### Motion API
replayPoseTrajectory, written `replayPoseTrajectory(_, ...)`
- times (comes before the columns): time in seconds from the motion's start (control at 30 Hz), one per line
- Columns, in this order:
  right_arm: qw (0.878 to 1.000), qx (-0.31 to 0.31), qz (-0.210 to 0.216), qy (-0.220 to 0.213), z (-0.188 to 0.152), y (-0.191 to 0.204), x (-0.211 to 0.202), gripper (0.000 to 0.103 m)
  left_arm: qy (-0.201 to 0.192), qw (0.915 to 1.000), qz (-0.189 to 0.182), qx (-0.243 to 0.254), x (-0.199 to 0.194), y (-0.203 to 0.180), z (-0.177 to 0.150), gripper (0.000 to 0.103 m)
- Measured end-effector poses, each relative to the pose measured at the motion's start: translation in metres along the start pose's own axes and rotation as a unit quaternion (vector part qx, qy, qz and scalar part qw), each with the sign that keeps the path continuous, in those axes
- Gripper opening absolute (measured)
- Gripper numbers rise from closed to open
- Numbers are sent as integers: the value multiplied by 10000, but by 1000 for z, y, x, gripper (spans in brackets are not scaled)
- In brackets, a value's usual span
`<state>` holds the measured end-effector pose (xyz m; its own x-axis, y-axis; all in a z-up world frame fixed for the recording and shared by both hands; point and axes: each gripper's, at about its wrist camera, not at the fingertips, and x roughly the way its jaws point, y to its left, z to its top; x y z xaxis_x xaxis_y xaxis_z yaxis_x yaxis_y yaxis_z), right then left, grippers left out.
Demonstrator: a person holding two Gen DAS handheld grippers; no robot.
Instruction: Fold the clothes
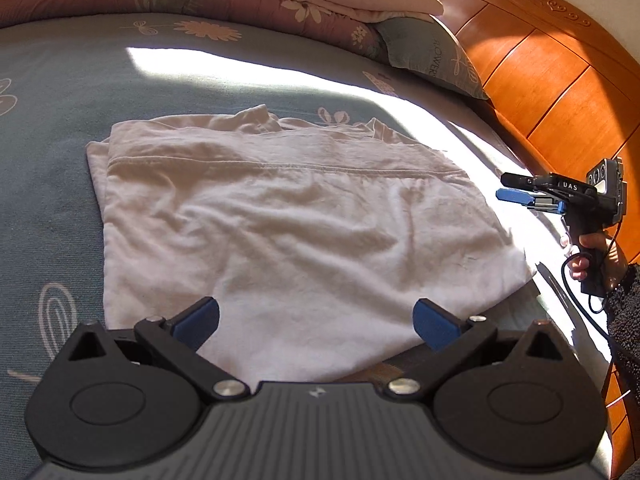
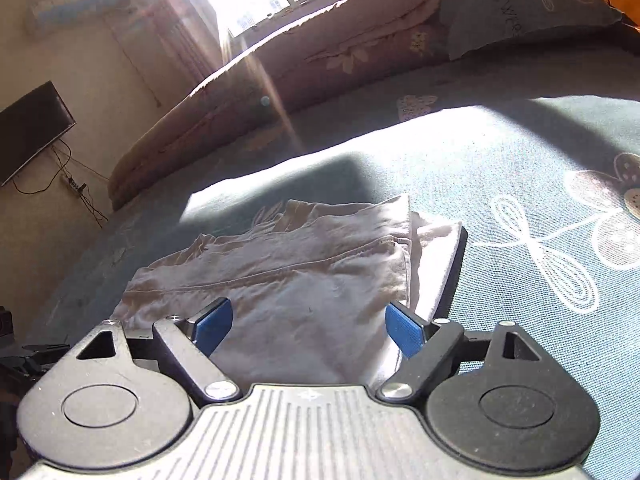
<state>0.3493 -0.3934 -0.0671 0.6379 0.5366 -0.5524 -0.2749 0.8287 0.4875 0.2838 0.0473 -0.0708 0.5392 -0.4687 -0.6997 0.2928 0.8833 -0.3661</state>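
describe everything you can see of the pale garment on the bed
The garment is a pale pinkish-white piece of what looks like soft, thin cotton. It lies folded and wrinkled on the blue-grey floral bedspread. A stitched hem seam runs across its upper layer, and bunched edges show at the far side. Sunlight falls on one edge. Both grippers are open near it, and neither grips it.

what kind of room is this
Most likely a home bedroom: the pale garment lies on a bed sheet, with a pillow against a wooden headboard and a wall-mounted TV.
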Motion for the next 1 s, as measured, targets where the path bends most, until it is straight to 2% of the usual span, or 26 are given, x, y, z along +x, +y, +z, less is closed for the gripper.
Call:
replayPoseTrajectory(0.07, 9999, 78, -140, 31, 16, -15, 14, 61, -59, 9999, 1, -137, 0, 2, -5, 103)
replayPoseTrajectory(0.1, 9997, 94, -197, 61, 20, -21, 21, 58, -67, 9998, -13, -195, 0, 3, -7, 103)
replayPoseTrajectory(0.27, 9992, 158, -295, 237, 27, -39, 48, 57, -63, 9998, 2, -207, 4, 2, -10, 103)
replayPoseTrajectory(0.33, 9985, -20, -434, 325, 24, -35, 54, 53, -58, 9998, 15, -188, 6, 1, -11, 103)
replayPoseTrajectory(0.37, 9981, -81, -519, 320, 23, -33, 54, 44, -56, 9998, 23, -179, 7, 1, -11, 102)
replayPoseTrajectory(0.4, 9977, -107, -588, 311, 22, -31, 54, 18, -62, 9998, 39, -179, 7, 0, -11, 102)
replayPoseTrajectory(0.43, 9978, -95, -598, 265, 21, -30, 52, 5, -68, 9998, 52, -178, 7, -1, -10, 103)
replayPoseTrajectory(0.53, 9984, -164, -536, 30, 17, -24, 41, 5, -70, 9999, 27, -140, 4, -4, -11, 102)
replayPoseTrajectory(0.63, 9976, -243, -644, -83, 17, -18, 28, 4, -83, 9999, -14, -102, -1, -7, -11, 103)
replayPoseTrajectory(0.7, 9973, -205, -709, -57, 19, -21, 26, 4, -106, 9999, -86, -88, -3, -6, -11, 102)
replayPoseTrajectory(0.8, 9953, -51, -950, 194, 19, -32, 36, 5, -72, 10000, 32, -52, -1, -6, -7, 102)
replayPoseTrajectory(0.83, 9952, 52, -945, 247, 18, -35, 36, 5, -86, 9999, 48, -27, -2, -7, -6, 102)
replayPoseTrajectory(1.0, 9975, 32, -690, -122, 1, -20, -9, 15, -128, 9999, -18, 102, -4, -10, -3, 102)
